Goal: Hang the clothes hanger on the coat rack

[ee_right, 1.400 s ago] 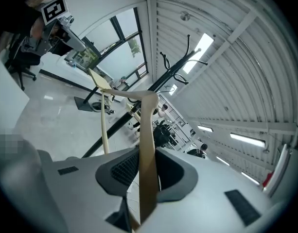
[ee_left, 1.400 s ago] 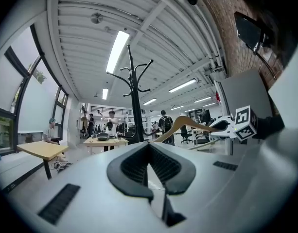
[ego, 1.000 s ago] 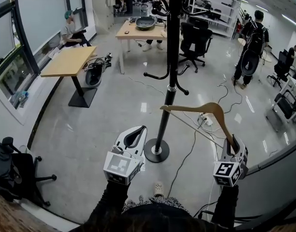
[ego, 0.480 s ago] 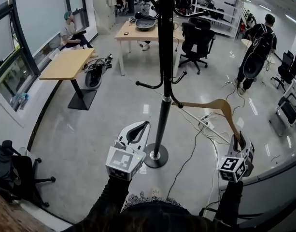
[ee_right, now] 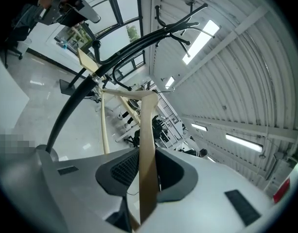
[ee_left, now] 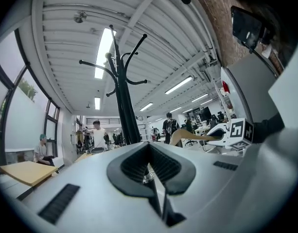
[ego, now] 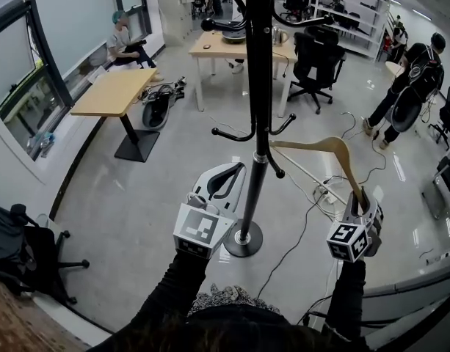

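Note:
A black coat rack (ego: 258,86) stands straight ahead, its round base (ego: 243,238) on the floor and curved hooks at mid-height and at the top. My right gripper (ego: 360,202) is shut on one end of a wooden clothes hanger (ego: 335,147). The hanger's far end reaches up to just right of the pole, near a lower hook (ego: 277,169). In the right gripper view the hanger (ee_right: 144,125) runs out between the jaws towards the rack (ee_right: 90,86). My left gripper (ego: 234,169) is shut and holds nothing, close to the left of the pole. The hanger's own hook is not discernible.
Cables and a power strip (ego: 329,194) lie on the shiny floor right of the rack. Wooden tables (ego: 114,90) and black office chairs (ego: 316,61) stand further back. A person (ego: 412,79) walks at the far right; another sits at the far left. A black chair (ego: 26,259) stands nearby on the left.
Both grippers have moved forward towards the rack. The hanger's far end went from in front of the pole to its right side and sits higher. The left gripper is nearer the pole.

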Tool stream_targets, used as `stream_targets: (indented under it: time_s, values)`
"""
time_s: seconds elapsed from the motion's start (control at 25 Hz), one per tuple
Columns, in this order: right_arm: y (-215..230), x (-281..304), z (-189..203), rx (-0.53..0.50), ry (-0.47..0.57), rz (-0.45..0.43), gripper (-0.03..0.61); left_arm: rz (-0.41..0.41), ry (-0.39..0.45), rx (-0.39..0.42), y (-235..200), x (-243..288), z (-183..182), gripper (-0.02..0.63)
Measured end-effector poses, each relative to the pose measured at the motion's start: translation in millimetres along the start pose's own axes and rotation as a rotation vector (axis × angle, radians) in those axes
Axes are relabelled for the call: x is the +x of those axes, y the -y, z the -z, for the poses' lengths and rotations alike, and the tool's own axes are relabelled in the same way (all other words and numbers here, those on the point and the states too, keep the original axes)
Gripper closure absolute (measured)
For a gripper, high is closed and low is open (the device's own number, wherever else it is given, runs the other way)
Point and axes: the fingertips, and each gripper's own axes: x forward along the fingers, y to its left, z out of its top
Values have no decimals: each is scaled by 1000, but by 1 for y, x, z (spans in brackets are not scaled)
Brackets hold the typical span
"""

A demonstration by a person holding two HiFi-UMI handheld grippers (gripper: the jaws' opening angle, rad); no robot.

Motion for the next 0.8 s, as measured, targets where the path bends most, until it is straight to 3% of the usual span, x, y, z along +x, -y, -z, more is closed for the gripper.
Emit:
stream_targets:
  time_s: [0.32, 0.52, 0.8]
  values:
    - [-39, 39, -34, -5, 46, -45, 476, -48, -21, -2, -13, 6, 8, 606]
    - [-84, 61, -58, -60, 95, -98, 476, -88, -59, 5, -27, 0, 22, 606]
    - [-131, 68, -65, -112, 122, -132, 476, -148, -79, 4, -48, -12, 31, 606]
